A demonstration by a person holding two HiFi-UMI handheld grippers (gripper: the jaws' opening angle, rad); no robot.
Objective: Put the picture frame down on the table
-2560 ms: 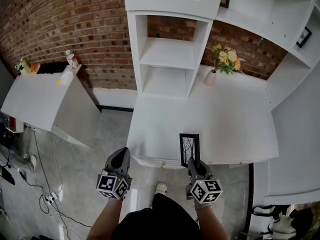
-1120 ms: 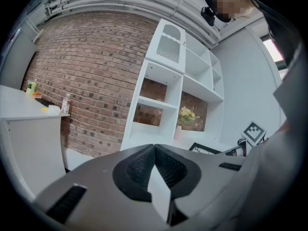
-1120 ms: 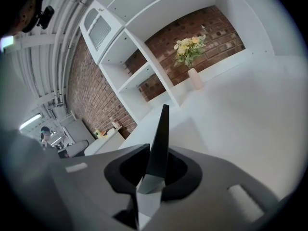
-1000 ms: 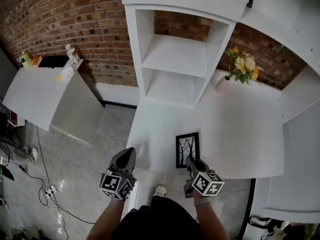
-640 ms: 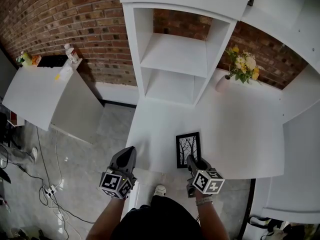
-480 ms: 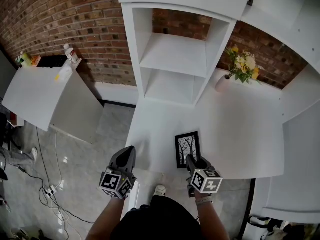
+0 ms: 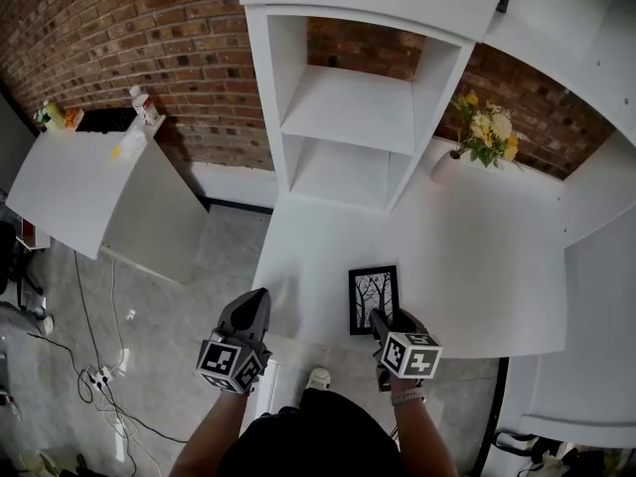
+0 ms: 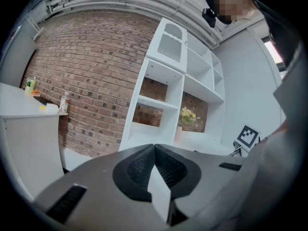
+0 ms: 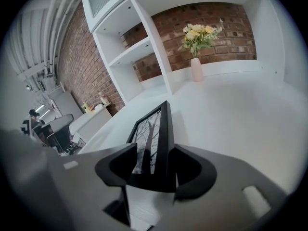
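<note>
Right gripper (image 7: 377, 318): jaws just opened, standing loose about the near end of the black picture frame (image 7: 374, 294) on the white worktop (image 7: 467, 266). Left gripper (image 7: 255, 304): closed, empty.

No legible text or markings anywhere

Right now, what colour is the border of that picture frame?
The picture frame is black; the right gripper view shows it best.

White table (image 7: 477, 266): picture frame (image 7: 374, 299), vase (image 7: 443, 167)
</note>
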